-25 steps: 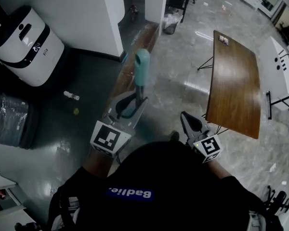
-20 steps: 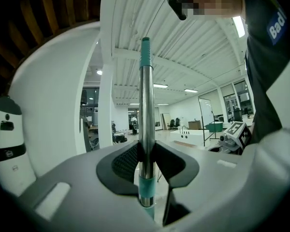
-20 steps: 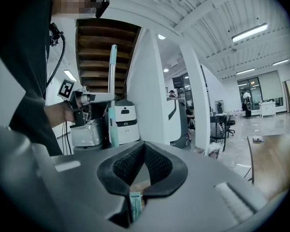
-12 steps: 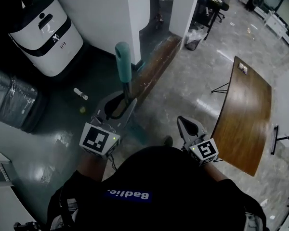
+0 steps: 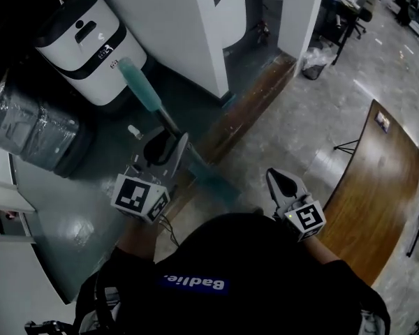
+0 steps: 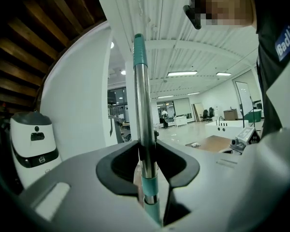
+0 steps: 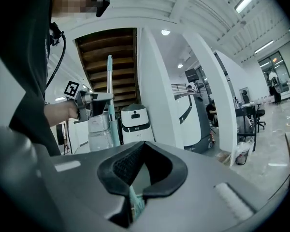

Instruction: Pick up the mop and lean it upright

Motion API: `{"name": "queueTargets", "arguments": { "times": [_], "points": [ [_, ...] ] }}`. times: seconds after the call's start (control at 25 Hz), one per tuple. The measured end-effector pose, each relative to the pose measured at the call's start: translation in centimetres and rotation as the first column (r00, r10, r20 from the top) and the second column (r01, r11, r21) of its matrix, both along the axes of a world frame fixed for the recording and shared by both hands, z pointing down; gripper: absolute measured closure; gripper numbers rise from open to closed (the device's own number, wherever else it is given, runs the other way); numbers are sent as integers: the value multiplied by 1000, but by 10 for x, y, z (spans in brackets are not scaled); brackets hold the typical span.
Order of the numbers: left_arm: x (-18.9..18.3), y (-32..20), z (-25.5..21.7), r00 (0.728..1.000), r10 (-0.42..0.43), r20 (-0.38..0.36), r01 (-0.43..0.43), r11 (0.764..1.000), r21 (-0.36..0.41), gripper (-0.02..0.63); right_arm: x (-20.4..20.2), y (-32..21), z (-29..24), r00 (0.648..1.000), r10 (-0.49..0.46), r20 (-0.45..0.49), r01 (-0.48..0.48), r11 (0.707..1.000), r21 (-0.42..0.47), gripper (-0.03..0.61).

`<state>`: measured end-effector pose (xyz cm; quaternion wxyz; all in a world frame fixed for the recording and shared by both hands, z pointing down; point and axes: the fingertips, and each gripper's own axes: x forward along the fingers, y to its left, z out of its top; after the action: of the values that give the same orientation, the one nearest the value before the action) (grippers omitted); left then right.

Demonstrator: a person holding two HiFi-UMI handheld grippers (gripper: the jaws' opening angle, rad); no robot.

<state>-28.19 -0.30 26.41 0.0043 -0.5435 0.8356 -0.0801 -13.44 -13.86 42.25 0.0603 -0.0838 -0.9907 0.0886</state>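
The mop has a metal shaft with a teal grip at its top and a blurred teal lower part. My left gripper is shut on the shaft, the pads pressing it from both sides. In the head view the handle slants up and left from the jaws toward a white robot. The right gripper view shows the mop standing nearly upright in the left gripper. My right gripper hangs to the right of the mop, jaws together, holding nothing. The mop head is hidden.
A white robot unit and a plastic-wrapped grey bundle stand at the left by a white wall. A small bottle lies on the dark floor. A wooden table is at the right, a lined bin farther back.
The view has swung toward the white robot and wall. The mop's teal top has tipped from pointing straight away to leaning left toward the robot. The left gripper keeps its hold.
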Motion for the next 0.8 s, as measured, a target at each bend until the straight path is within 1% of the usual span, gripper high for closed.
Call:
{"name": "queueTargets", "arguments": {
  "times": [0.2, 0.36, 0.48, 0.68, 0.8],
  "points": [
    [-20, -30, -4, 998, -60, 23, 61, 998, -34, 485, -5, -29, 14, 999, -31, -9, 31, 998, -53, 576],
    [-41, -50, -8, 996, -76, 47, 78, 995, -54, 482, -6, -52, 23, 1000, -15, -7, 15, 997, -78, 577],
    [-59, -60, -18, 994, -82, 67, 85, 995, -51, 479, -8, -66, 26, 1000, 2, -11, -3, 997, -81, 577],
    [-102, -75, -33, 993, -95, 72, 96, 995, -10, 479, -14, -90, 33, 996, 67, -50, -71, 994, -79, 577],
    [-130, -84, -35, 993, -85, 78, 85, 996, 0, 479, -23, -109, 32, 990, 124, -63, -128, 990, -52, 577]
  ]
}}
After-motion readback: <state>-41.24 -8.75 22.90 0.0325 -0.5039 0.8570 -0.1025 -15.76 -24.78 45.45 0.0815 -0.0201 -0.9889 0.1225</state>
